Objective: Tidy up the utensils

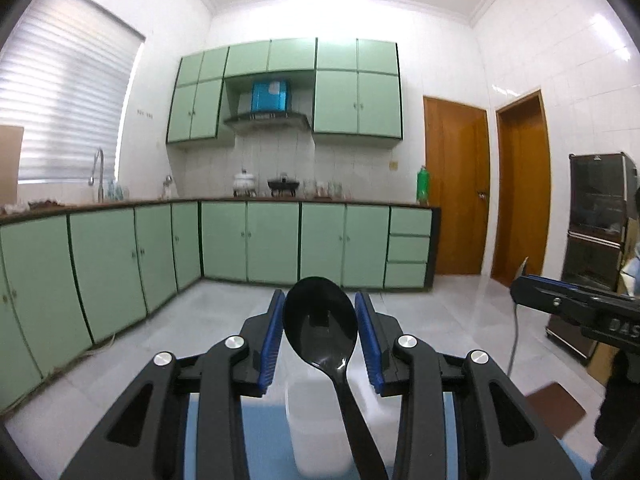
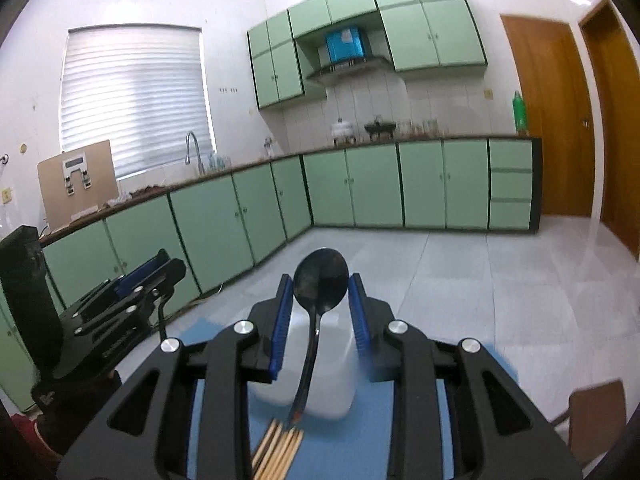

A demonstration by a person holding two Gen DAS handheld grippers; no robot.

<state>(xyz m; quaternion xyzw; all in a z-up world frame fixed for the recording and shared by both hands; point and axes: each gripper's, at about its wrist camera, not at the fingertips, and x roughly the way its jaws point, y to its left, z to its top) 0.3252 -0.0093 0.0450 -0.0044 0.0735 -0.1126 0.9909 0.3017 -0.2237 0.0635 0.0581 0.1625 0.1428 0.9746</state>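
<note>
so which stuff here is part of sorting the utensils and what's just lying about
Part of the job:
black spoon
white container
wooden chopsticks
blue mat

Just lying about:
green bottle on the far counter
white pot
cardboard box
brown chair

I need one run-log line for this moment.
left tongs: black spoon bowl between pads, grip unclear | right tongs: dark spoon likewise | white container behind | chopsticks on blue mat

I hold both grippers level and side by side, pointing forward, the left gripper with its blue pads spread apart and the right gripper likewise spread wide.
</note>
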